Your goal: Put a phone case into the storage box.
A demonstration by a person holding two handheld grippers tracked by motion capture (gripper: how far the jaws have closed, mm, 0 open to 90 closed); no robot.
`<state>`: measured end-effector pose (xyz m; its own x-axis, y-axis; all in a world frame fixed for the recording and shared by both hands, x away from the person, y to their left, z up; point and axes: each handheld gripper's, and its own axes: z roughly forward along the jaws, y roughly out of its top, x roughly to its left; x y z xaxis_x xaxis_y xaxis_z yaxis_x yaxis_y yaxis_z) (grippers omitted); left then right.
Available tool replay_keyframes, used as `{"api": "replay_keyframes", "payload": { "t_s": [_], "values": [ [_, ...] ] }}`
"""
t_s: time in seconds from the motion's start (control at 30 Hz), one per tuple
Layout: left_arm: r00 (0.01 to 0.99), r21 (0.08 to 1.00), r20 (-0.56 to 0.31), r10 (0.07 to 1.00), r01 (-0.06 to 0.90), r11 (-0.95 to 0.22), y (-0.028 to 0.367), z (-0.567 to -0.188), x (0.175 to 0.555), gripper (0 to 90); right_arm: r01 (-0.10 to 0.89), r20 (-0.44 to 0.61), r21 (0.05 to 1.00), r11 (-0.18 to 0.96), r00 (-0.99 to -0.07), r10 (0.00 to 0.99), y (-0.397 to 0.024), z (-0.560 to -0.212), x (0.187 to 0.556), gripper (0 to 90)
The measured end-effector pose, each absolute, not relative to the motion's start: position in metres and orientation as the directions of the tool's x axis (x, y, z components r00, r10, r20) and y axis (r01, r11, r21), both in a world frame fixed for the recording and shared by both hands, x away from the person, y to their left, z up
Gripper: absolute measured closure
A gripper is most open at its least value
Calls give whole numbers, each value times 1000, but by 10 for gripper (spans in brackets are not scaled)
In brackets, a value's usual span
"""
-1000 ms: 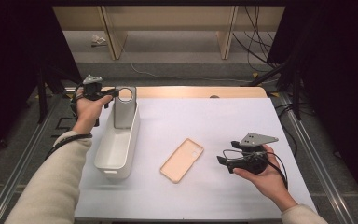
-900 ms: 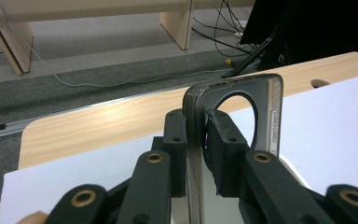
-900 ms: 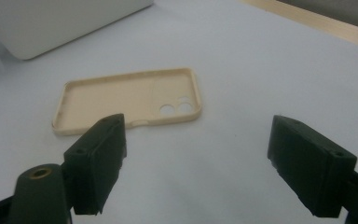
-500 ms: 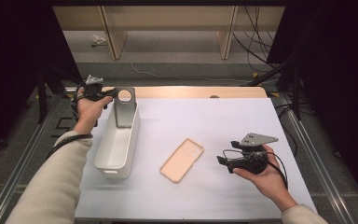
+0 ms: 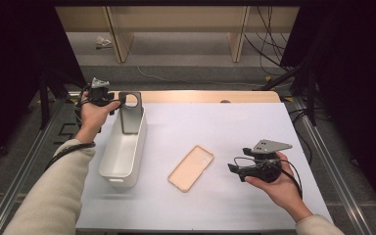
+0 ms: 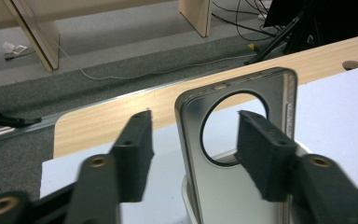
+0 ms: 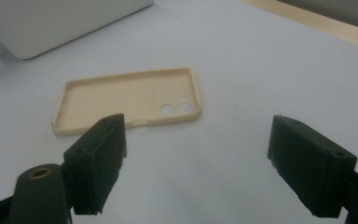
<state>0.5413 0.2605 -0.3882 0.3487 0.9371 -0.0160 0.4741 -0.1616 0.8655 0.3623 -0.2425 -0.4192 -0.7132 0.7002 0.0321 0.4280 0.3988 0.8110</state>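
A grey phone case (image 5: pixel 129 115) with a round hole stands upright at the far end of a white bin (image 5: pixel 108 149). My left gripper (image 5: pixel 119 102) is at the case's top edge. In the left gripper view the grey case (image 6: pixel 223 191) stands between the jaws of the left gripper (image 6: pixel 193 140), which have just been opening; the left jaw is clear of it. A beige phone case (image 5: pixel 191 168) lies hollow side up on the white mat. My right gripper (image 5: pixel 232 169) hovers to its right, open and empty. In the right gripper view the beige case (image 7: pixel 130 95) lies ahead of the right gripper (image 7: pixel 196 154).
The white mat (image 5: pixel 235 127) covers a wooden table (image 5: pixel 200 96). A corner of the bin (image 7: pixel 51 23) shows at the top left of the right gripper view. Cables and shelf legs lie on the floor beyond the table's far edge.
The left gripper's jaws have spread apart from the grey case, which stays upright in the bin. Neither hand has moved.
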Motion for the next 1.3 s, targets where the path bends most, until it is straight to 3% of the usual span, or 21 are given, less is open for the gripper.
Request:
{"api": "replay_keyframes", "payload": {
  "t_s": [0.2, 0.47, 0.87, 1.3],
  "values": [
    [365, 863, -35, 930, 480, -156, 258, -381, 529, 150, 428, 31, 811, 398, -712, 701, -242, -419, 362, 205],
    [437, 862, -23, 899, 464, -203, 248, -373, 502, 0, 426, 28, 811, 401, -713, 701, -242, -419, 362, 203],
    [523, 890, -10, 853, 393, -231, 222, -371, 430, 0, 426, 29, 811, 401, -714, 700, -240, -418, 362, 202],
    [569, 904, -26, 822, 364, -223, 213, -400, 366, 17, 424, 32, 815, 396, -715, 699, -237, -417, 363, 198]
  ]
}}
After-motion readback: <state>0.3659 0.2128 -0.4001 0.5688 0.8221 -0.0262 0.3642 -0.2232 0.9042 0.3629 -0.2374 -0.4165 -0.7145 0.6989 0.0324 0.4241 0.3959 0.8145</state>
